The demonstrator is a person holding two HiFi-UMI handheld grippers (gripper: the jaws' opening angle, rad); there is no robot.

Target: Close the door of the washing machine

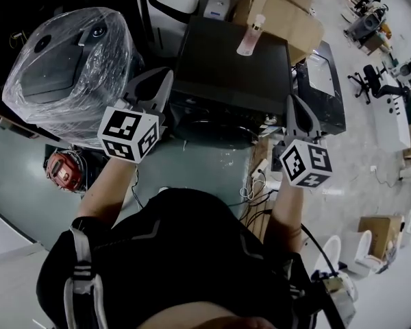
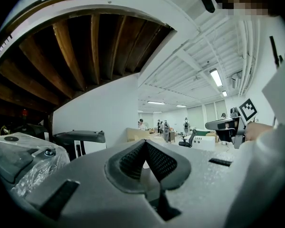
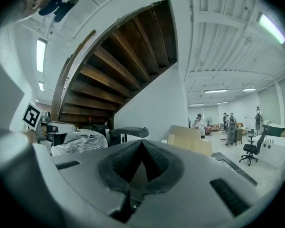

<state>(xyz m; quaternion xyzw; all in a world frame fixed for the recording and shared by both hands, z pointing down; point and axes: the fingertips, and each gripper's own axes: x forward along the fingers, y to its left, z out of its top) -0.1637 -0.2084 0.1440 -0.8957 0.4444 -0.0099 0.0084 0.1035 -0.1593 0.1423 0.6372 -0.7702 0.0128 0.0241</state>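
Note:
A black washing machine (image 1: 233, 64) stands in front of me in the head view, seen from above, with a pink bottle (image 1: 252, 27) on its top. Its front is in shadow below the top edge, and I cannot tell how its door stands. My left gripper (image 1: 162, 77) is raised level near the machine's left front corner, shut and empty. My right gripper (image 1: 293, 103) is at the machine's right front corner, also shut with nothing in it. In both gripper views, left (image 2: 146, 142) and right (image 3: 141, 142), the pads meet; both look across the room, past the machine.
A plastic-wrapped appliance (image 1: 68, 64) stands at the left. A red device (image 1: 63, 170) and cables (image 1: 257, 190) lie on the floor. Cardboard boxes (image 1: 284, 9) sit behind the machine, a dark open case (image 1: 329, 81) at its right. A wooden stair underside (image 2: 76, 51) hangs overhead.

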